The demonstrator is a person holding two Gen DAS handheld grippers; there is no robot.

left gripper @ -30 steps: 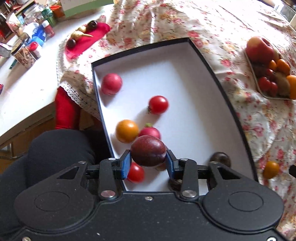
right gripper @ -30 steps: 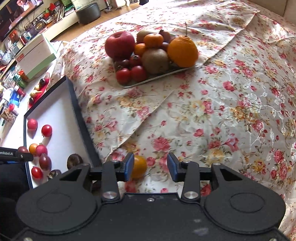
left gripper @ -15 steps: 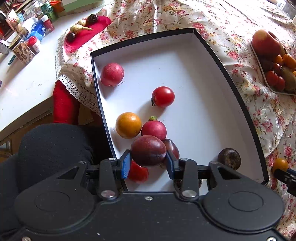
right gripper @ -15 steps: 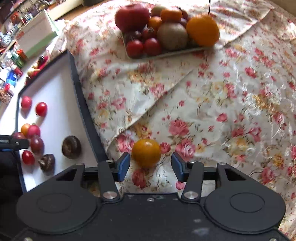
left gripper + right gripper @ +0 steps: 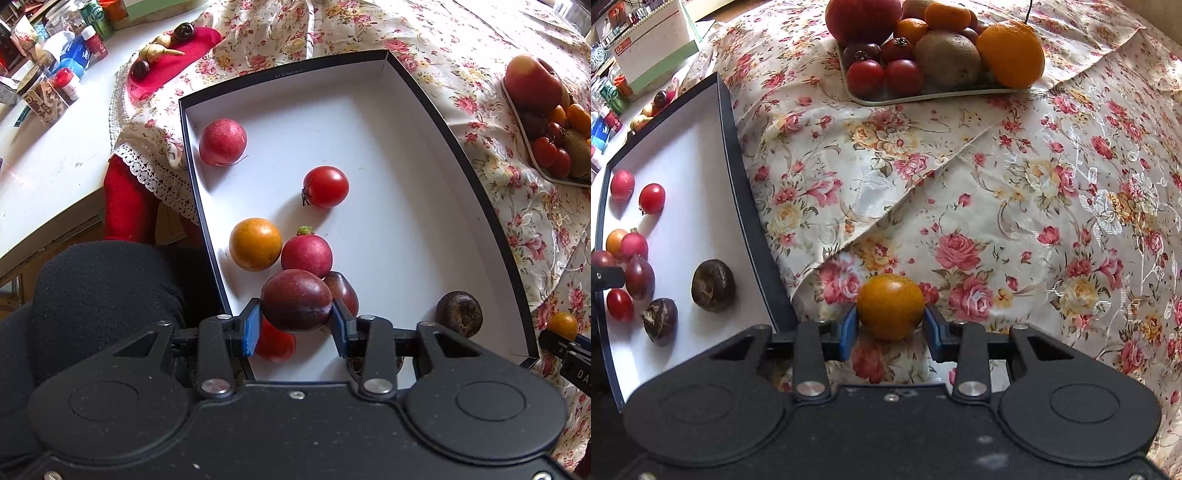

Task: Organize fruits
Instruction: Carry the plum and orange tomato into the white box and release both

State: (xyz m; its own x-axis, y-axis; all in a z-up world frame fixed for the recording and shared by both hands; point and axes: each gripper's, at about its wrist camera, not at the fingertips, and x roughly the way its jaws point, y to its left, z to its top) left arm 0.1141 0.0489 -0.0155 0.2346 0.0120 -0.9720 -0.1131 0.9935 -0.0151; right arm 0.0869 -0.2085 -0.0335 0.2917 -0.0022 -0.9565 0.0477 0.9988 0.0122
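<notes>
My left gripper (image 5: 296, 325) is shut on a dark purple plum (image 5: 295, 301) and holds it over the near end of the white, black-rimmed box (image 5: 424, 206). The box holds a red tomato (image 5: 326, 187), an orange fruit (image 5: 255, 244), pink-red fruits (image 5: 222, 142), another plum and dark brown fruits (image 5: 459, 314). My right gripper (image 5: 889, 332) is shut on a small orange fruit (image 5: 890, 305) on the flowered tablecloth, just right of the box (image 5: 738, 177).
A tray (image 5: 923, 96) at the far right holds an apple, kiwi, orange, tangerines and tomatoes. A red cloth (image 5: 173, 62) with small items, bottles and boxes lies on the white counter at far left. A black sleeve (image 5: 99, 295) is at near left.
My right gripper has closed its fingers onto the small orange fruit on the cloth. My left gripper has moved slightly forward over the box with the plum still in it.
</notes>
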